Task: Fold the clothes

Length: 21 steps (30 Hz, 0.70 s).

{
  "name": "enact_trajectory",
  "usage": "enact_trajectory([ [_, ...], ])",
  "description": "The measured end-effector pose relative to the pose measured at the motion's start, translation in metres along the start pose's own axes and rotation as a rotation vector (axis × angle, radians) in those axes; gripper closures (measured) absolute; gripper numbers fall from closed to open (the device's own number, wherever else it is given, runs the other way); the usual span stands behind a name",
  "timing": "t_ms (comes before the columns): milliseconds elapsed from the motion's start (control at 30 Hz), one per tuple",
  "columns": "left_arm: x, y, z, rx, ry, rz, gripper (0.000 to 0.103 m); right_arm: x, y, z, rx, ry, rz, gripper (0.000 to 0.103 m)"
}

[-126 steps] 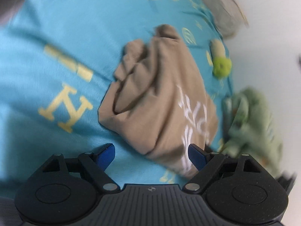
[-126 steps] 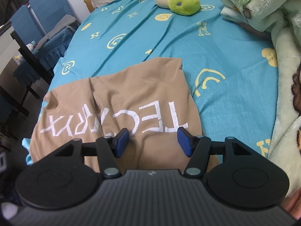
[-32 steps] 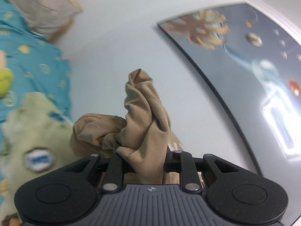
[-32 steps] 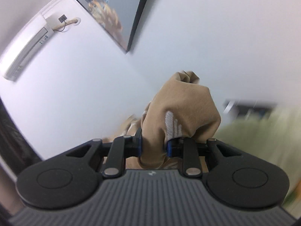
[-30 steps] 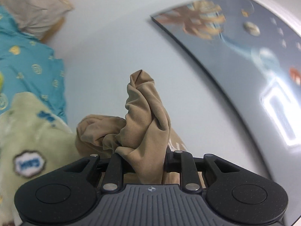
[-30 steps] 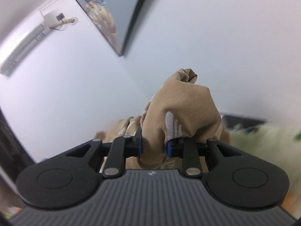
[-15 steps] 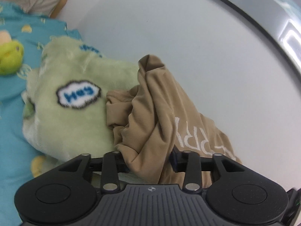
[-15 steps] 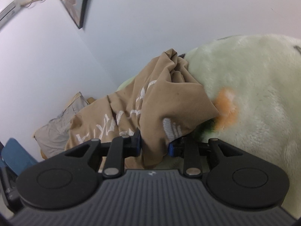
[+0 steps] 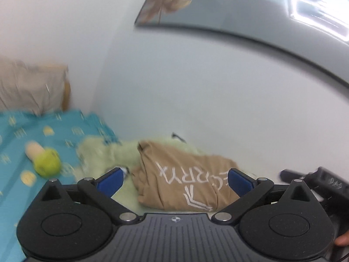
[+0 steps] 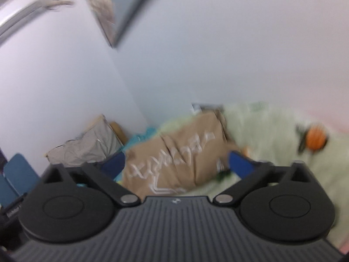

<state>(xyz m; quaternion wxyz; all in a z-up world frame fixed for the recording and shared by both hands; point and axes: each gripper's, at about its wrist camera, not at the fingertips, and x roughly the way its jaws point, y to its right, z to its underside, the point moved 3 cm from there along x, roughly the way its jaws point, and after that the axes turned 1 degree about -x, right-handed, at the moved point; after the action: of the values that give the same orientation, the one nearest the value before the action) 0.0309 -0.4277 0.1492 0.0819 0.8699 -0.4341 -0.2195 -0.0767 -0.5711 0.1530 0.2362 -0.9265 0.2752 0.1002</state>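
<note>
Left tool [image 9: 174, 182]: blue pads spread wide apart and opening, nothing pinched between them. Just past the pads, folded tan shirt [image 9: 185, 181] with white lettering, lying free as a compact bundle on the pale green fleece blanket [image 9: 102, 150], which is heaped on the bed along the edge by the wall. Not touching either pad in the left wrist view. The right tool's black body shows at the far right of the frame, with a fingertip [image 9: 342, 240] of the person at the lower right corner.

Right tool [image 10: 175, 163]: pads also wide apart and opening, nothing clamped. Same tan shirt [image 10: 181, 152] just beyond them, blurred, lettering facing up, resting on the green blanket [image 10: 261, 135]. An orange patch [image 10: 315, 140] shows on the blanket to the right.

Further out, left wrist view: teal bed sheet [image 9: 54, 128] with yellow print, a yellow-green plush toy [image 9: 47, 163] on it left of the blanket, well apart from the shirt. Grey pillow [image 9: 28, 87] at the head edge of the bed, blurred. White wall [image 9: 196, 87] behind, big framed picture [image 9: 261, 11] on it. Right wrist view: grey pillow [image 10: 87, 146], blue chair [image 10: 17, 170] at far left, air conditioner [image 10: 26, 17] high on the wall. Both frames motion-blurred.
</note>
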Motion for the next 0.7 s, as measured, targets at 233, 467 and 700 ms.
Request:
enact_trajectory([
  [233, -0.09, 0.02, 0.007, 0.09, 0.092, -0.075, 0.0, -0.083, -0.03, 0.009, -0.164, 0.103, -0.048, 0.0],
  [467, -0.156, 0.033, 0.042, 0.182, 0.165, -0.102, 0.0, -0.128, -0.045, 0.05, -0.24, 0.181, -0.081, 0.0],
  [700, -0.18, 0.032, 0.073, 0.218, 0.206, -0.106, 0.0, -0.149, -0.049, 0.088, -0.276, 0.236, -0.065, 0.0],
])
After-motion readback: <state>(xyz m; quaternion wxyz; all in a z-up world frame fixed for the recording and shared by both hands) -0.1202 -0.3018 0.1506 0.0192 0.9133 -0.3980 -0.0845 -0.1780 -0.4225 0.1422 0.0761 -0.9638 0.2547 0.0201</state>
